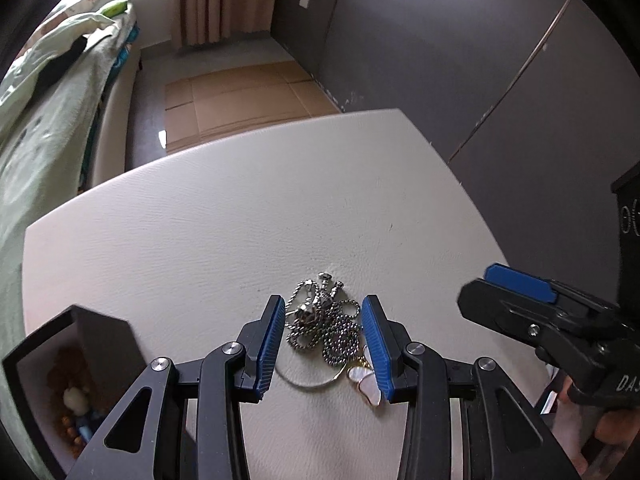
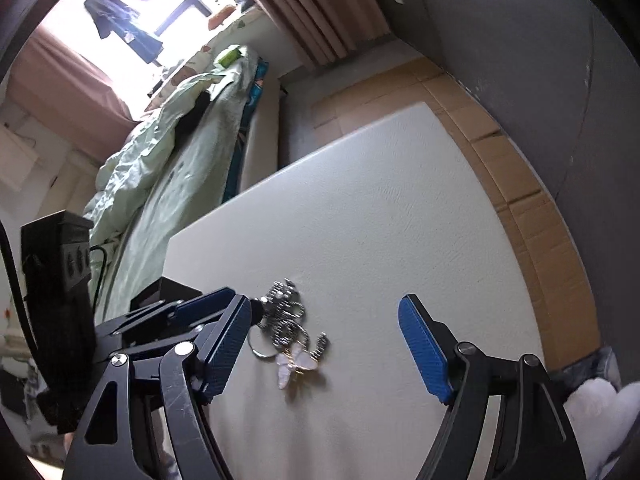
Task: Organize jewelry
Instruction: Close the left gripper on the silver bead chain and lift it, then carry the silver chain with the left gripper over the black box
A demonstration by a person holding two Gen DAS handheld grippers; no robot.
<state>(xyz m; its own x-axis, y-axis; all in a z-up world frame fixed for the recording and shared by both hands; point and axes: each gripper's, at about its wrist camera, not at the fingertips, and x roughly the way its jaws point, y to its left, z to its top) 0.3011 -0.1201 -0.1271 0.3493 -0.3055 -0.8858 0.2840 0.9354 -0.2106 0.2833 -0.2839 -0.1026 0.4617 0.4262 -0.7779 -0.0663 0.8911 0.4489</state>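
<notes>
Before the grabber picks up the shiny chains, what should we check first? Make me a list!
1. Left gripper open wide enough: ok, its blue fingers stand on either side of the chains.
2. Chains lying free on the table: not ok, they are tangled in one pile with a thin ring and the butterfly charm.
3. Butterfly charm out of the way: not ok, it lies right against the left gripper's right finger.
4. Right gripper out of the way: ok, open and holding nothing.
5. Box ready: ok, open at the left, with trinkets already inside.
6. Fingers touching the table: cannot tell.
</notes>
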